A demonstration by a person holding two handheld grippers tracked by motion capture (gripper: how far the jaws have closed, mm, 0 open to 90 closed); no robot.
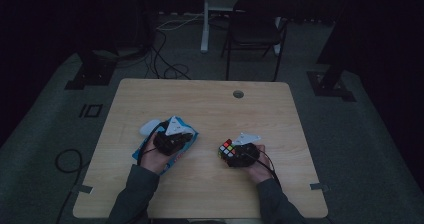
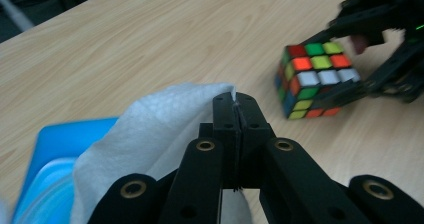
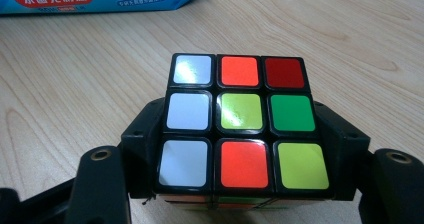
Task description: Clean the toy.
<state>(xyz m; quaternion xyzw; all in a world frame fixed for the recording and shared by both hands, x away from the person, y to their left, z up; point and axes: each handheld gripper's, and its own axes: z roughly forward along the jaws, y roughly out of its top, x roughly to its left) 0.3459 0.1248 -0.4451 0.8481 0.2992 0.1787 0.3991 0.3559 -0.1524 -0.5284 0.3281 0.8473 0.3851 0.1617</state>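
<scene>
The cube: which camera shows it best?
The right gripper view: the cube is close and sharp, its top face clear, gripped between two fingers. The left gripper view shows it farther off, slightly blurred; the high view shows it small and dim.

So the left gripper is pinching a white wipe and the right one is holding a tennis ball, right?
Not quite: the right gripper holds a Rubik's cube, not a tennis ball, as the right gripper view shows. The left gripper does pinch a white wipe.
</scene>
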